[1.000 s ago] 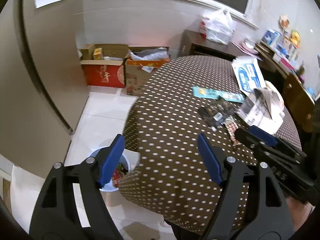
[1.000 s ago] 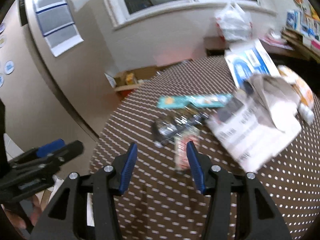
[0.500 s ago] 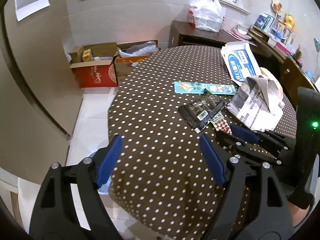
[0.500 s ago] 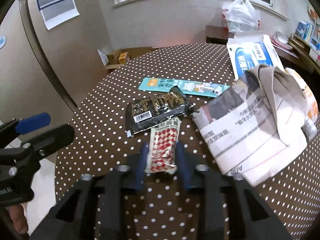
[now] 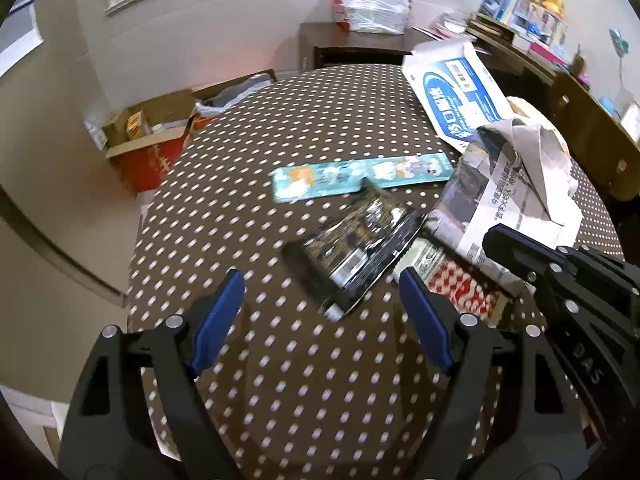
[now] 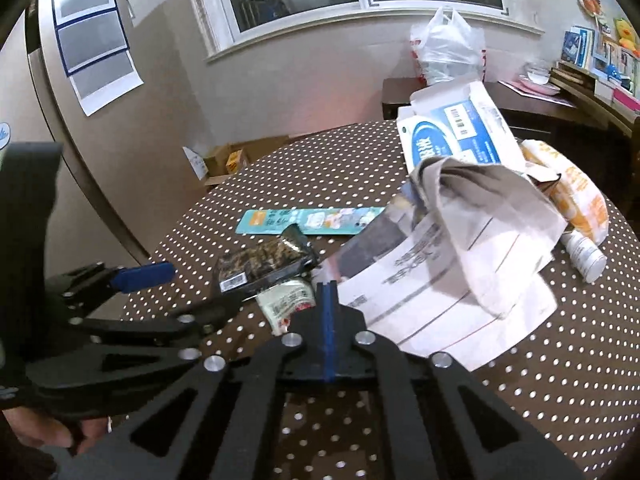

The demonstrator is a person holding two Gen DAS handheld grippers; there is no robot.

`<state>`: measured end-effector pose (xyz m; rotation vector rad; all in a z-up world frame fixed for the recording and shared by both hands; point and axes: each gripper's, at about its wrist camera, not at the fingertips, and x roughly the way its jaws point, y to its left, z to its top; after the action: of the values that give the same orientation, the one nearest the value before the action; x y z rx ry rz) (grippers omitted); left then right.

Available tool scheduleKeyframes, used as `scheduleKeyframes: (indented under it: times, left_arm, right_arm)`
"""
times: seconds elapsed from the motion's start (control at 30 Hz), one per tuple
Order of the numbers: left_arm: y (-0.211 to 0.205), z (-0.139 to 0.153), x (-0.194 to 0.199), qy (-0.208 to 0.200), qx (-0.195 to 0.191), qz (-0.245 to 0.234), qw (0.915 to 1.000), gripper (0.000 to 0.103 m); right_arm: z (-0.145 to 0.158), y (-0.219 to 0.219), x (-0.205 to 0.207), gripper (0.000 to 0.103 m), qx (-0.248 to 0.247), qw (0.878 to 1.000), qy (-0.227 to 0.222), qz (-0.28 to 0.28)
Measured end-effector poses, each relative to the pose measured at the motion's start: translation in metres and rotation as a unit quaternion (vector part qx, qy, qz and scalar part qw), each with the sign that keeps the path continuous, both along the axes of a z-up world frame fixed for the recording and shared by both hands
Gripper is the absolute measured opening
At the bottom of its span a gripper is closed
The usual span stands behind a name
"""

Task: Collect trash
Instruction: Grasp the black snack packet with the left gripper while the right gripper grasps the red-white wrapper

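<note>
Two claws on my feeds. How do you read the left one? (desk)

My left claw (image 5: 320, 276) hangs over the dotted tabletop (image 5: 240, 208) with its jaws wide apart and nothing in them. The black wrapper (image 5: 356, 248) lies flat at its 12 o'clock, just past the tips. (operator)

And the right? (desk)

My right claw (image 6: 327, 288) has just been closing, and its pads now meet. The checked packet (image 5: 460, 286) sits at its 9 o'clock, right against the tip. I cannot tell whether its edge is pinched. (operator)

Where is the rest of the trash? (desk)

Seen from the left wrist, the teal strip (image 5: 360, 176) lies at 12 o'clock of the black wrapper. The checked packet is at its 4 o'clock, partly tucked under it. The newspaper (image 5: 508, 200) is crumpled at its 2 o'clock, with the blue-white box (image 5: 456, 92) beyond. (operator)
</note>
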<state>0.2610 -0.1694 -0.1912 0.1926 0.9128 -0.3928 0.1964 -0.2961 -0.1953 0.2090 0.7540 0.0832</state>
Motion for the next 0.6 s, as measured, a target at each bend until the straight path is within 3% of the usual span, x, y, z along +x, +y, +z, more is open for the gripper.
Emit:
scheduleKeyframes:
  times: [0.17, 0.33, 0.5, 0.6]
  left_arm:
    - [-0.017, -0.006, 0.009, -0.02, 0.029, -0.028, 0.999, 0.079]
    - [-0.018, -0.008, 0.019, -0.013, 0.015, -0.035, 0.9992, 0.076]
    - [-0.016, -0.009, 0.019, -0.01, 0.002, -0.039, 0.9992, 0.05]
    - [-0.014, -0.007, 0.016, -0.012, 0.001, -0.041, 0.9991, 0.04]
  right_arm:
    - [-0.003, -0.01, 0.004, 0.001, 0.031, 0.999, 0.011, 0.012]
    - [-0.005, -0.011, 0.007, 0.002, 0.039, 0.999, 0.013, 0.012]
    - [-0.006, -0.012, 0.008, 0.002, 0.04, 0.999, 0.017, 0.013]
    - [-0.007, -0.012, 0.01, 0.003, 0.043, 0.999, 0.021, 0.014]
